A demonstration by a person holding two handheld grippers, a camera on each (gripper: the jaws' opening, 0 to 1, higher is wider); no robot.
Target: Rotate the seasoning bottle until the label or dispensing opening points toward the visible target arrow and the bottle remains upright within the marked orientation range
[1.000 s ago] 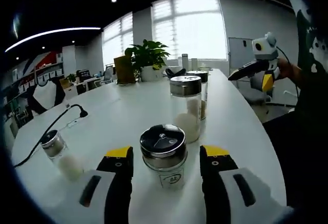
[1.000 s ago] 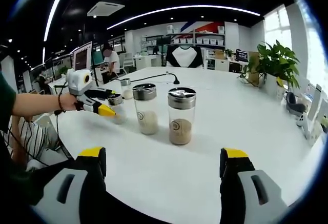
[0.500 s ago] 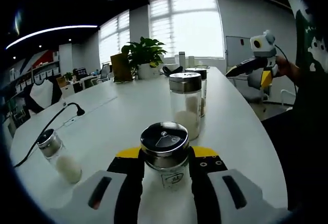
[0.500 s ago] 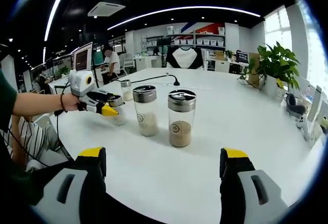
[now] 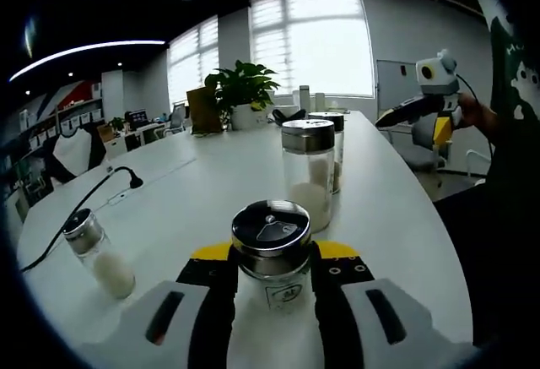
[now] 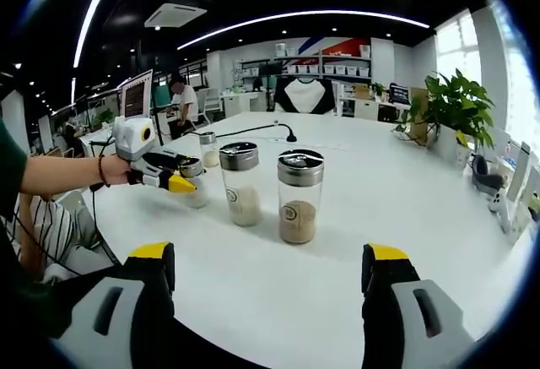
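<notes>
left tongs (image 5: 270, 259) clamped | right tongs (image 6: 268, 272) spread wide, raised

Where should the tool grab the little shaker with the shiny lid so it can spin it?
Grip the glass sides just below the metal lid, coming in level from the near side, as the left tool is doing now. The seasoning bottle stands upright and round on the table, so two opposite sides fit between the jaws and it should turn without tipping.
</notes>
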